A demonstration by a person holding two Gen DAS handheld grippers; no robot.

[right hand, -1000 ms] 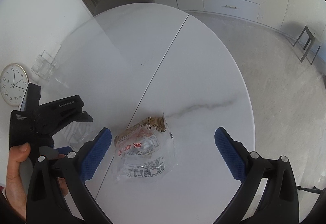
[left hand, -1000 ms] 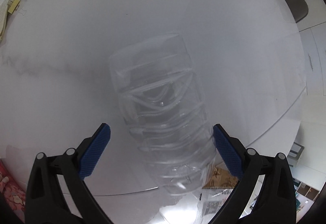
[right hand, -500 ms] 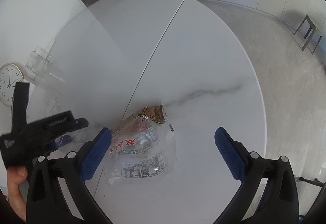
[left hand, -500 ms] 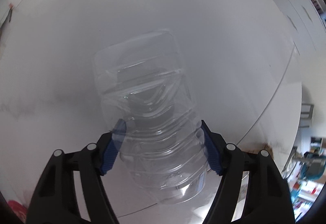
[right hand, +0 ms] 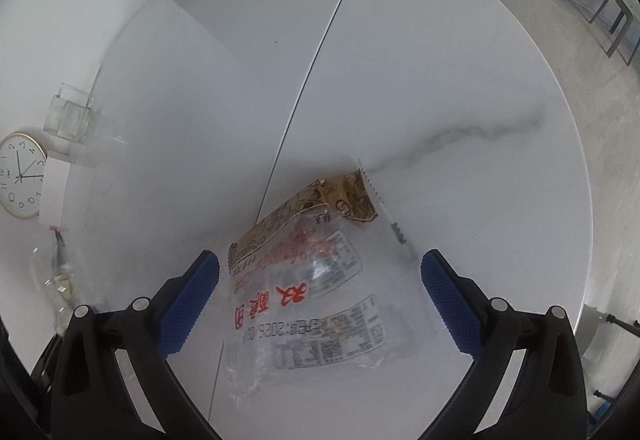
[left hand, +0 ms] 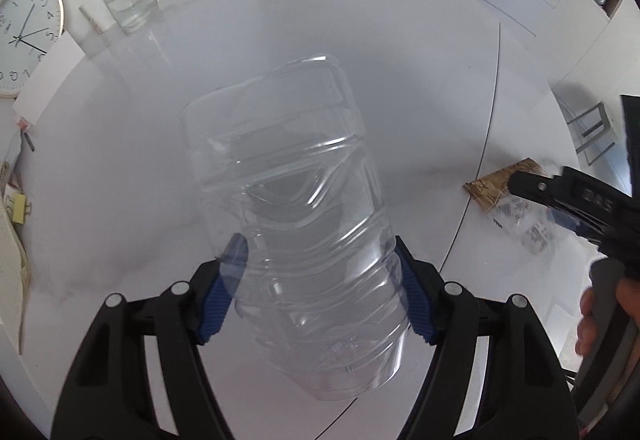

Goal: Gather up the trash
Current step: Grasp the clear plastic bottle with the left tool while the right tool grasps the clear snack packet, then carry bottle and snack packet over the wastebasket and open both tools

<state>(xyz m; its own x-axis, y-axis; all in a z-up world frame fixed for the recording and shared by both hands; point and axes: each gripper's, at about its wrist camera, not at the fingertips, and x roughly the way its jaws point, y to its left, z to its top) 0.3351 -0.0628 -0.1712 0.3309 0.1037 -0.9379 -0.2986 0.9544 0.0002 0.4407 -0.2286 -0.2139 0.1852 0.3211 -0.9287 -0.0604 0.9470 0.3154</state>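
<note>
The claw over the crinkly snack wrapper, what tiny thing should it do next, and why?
Probably drop a little lower and finish pinching. The right gripper has the snack wrapper lying flat on the table between its fingers; the jaws are closing but don't squeeze it yet. The left gripper already holds the clear bottle.

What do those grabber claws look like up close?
Each gripper, left and right, is a black plastic claw with two arms that spread apart, round silver bolts at the joints, and bumpy blue pads on its fingertips. No cables or sleeves show.
</note>
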